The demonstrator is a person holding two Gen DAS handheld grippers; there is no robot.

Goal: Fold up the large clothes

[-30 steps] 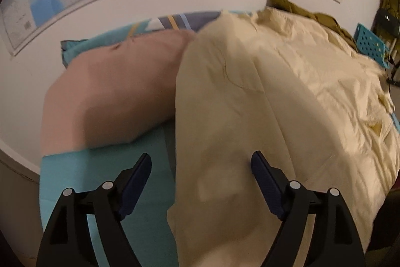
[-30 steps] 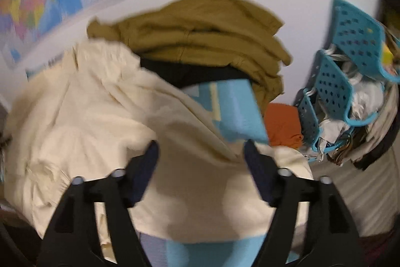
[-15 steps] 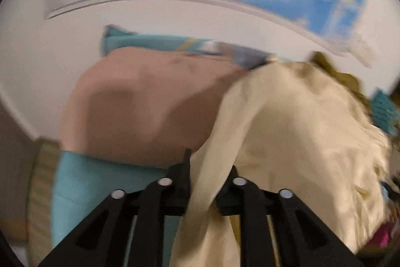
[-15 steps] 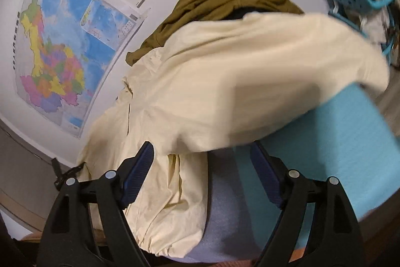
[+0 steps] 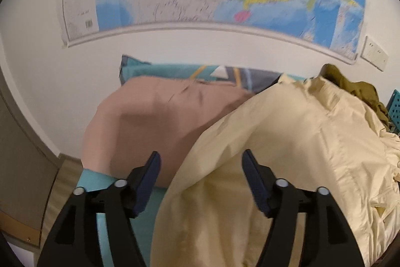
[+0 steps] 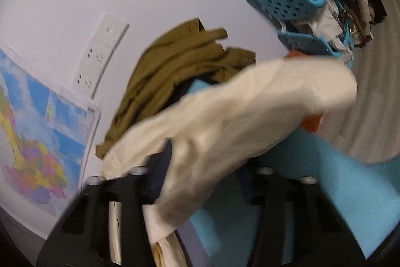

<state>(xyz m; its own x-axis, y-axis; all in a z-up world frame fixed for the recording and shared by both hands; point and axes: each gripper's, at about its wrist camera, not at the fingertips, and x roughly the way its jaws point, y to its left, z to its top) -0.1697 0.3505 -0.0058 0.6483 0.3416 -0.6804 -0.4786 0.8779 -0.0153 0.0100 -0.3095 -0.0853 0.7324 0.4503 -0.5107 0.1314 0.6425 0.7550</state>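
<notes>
Since the earlier frames the left claw (image 5: pixel 201 175), then pinched on the cream garment (image 5: pixel 300 154), has just been opening and now stands apart, the cloth's edge lying between its pads unpressed. The right claw (image 6: pixel 207 179), formerly wide, has just been closing and now appears clamped on a fold of the same garment, though blur obscures the pads. The garment lies spread on the teal bed cover (image 5: pixel 92 180), its bulk toward 3 o'clock of a pink garment (image 5: pixel 150 121), olive clothes (image 6: pixel 175 61) at 12 o'clock. Recommended: keep the right grip firm and carry the fold across evenly, re-gripping left before pulling.
</notes>
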